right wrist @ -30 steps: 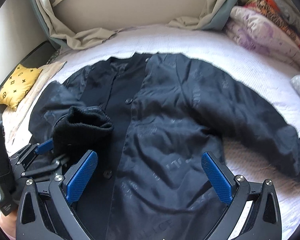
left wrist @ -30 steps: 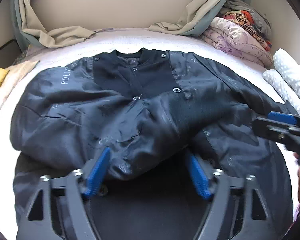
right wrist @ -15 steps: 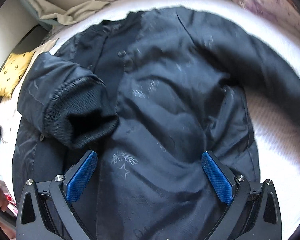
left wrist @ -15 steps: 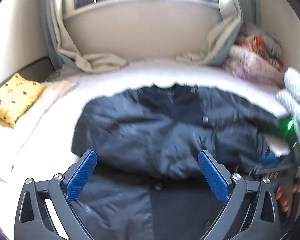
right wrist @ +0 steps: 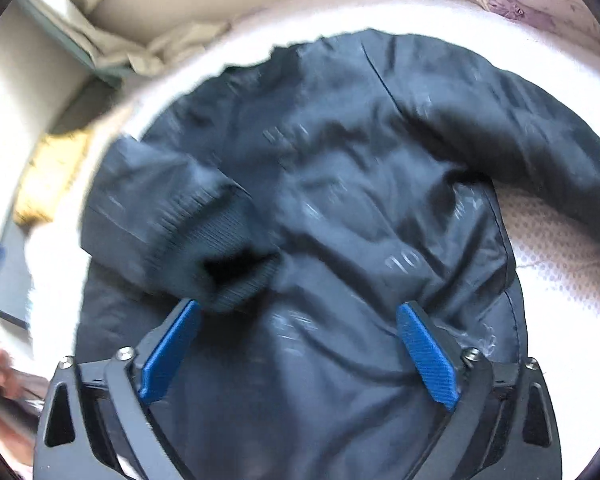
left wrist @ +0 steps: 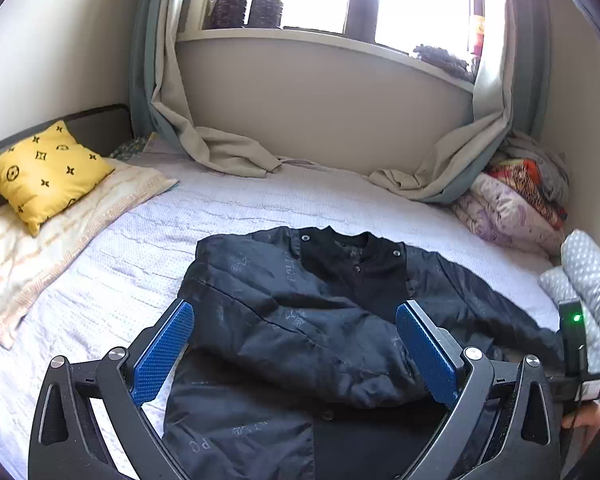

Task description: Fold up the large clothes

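Blue-padded left tongs (left wrist: 296, 354) and right tongs (right wrist: 300, 354), both wide, empty, above dark jacket (left wrist: 320, 320).

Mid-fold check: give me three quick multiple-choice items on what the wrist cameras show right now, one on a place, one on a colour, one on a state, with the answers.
1. Where does the jacket lie?
A. On the bed
B. On the windowsill
C. On a chair

2. What colour is the patterned cushion at the head of the bed?
A. Red
B. Yellow
C. Green

3. How does the jacket's folded sleeve lie?
A. Hanging off the bed
B. Stretched straight out to the side
C. Laid across the jacket's front

Answers:
1. A, the jacket is spread on the white bed cover.
2. B, it is yellow with dark motifs.
3. C, the ribbed cuff rests on the jacket's body, and neither the open left gripper nor the open right gripper holds it.
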A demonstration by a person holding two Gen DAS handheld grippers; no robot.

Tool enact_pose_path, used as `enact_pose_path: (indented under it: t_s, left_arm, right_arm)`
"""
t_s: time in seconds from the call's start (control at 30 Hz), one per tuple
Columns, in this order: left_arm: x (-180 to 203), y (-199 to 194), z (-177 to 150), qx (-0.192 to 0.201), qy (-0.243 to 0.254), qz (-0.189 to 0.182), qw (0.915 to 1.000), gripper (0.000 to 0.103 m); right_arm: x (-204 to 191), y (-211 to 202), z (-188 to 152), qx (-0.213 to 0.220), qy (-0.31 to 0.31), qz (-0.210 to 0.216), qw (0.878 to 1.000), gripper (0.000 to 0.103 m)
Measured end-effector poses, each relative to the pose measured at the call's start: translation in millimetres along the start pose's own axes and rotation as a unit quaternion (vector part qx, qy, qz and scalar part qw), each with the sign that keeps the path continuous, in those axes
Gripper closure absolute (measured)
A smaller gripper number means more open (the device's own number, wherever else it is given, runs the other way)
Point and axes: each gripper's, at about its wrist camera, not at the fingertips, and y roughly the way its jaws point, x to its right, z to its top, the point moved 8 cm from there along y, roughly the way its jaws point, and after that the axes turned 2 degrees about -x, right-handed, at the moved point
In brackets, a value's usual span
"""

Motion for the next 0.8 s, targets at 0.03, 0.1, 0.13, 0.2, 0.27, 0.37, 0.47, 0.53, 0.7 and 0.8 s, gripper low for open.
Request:
enact_pose_path:
  t_s: [0.03, 0.1, 0.13, 0.2, 0.27, 0.37, 0.47, 0.53, 0.7, 0.8]
  left_arm:
    - [-1, 0, 1, 0.0, -0.005, -0.002, 1.0, 0.0]
    - [-4, 1, 2, -0.001, -0.011, 0.002, 0.9999, 0.0]
    - [-5, 1, 2, -0.002, -0.012, 0.004, 0.9999, 0.0]
    - [-6, 3, 2, -0.004, -0.01, 0.008, 0.9999, 0.0]
    - [-7, 4, 1, -0.006, -0.008, 0.012, 0.9999, 0.0]
    - [-7, 6, 0, -0.009, -0.006, 0.013, 0.9999, 0.0]
    - [-7, 9, -2, -0.013, -0.001, 0.018, 0.9998, 0.0]
    - [-8, 12, -4, -0.017, 0.001, 0.023, 0.9996, 0.0]
    - [-14, 24, -11, -0.038, -0.007, 0.038, 0.9986, 0.0]
    - [-20, 30, -16, -0.053, -0.014, 0.052, 0.9972, 0.0]
  right_arm:
    - [-5, -5, 4, 0.0, 0.006, 0.016, 1.0, 0.013]
    - [-12, -7, 13, -0.015, 0.026, 0.048, 0.998, 0.027]
    - [-15, -5, 17, -0.026, 0.034, 0.061, 0.997, 0.031]
    - [-23, 2, 24, -0.055, 0.051, 0.089, 0.993, 0.052]
    - [-35, 12, 29, -0.09, 0.061, 0.111, 0.988, 0.062]
    - [-43, 28, 32, -0.118, 0.065, 0.112, 0.985, 0.065]
    - [-48, 39, 27, -0.129, 0.072, 0.122, 0.981, 0.065]
    - [-47, 48, 27, -0.128, 0.08, 0.128, 0.98, 0.065]
    - [-47, 66, 32, -0.13, 0.093, 0.152, 0.975, 0.076]
    - [-51, 69, 42, -0.115, 0.066, 0.15, 0.98, 0.095]
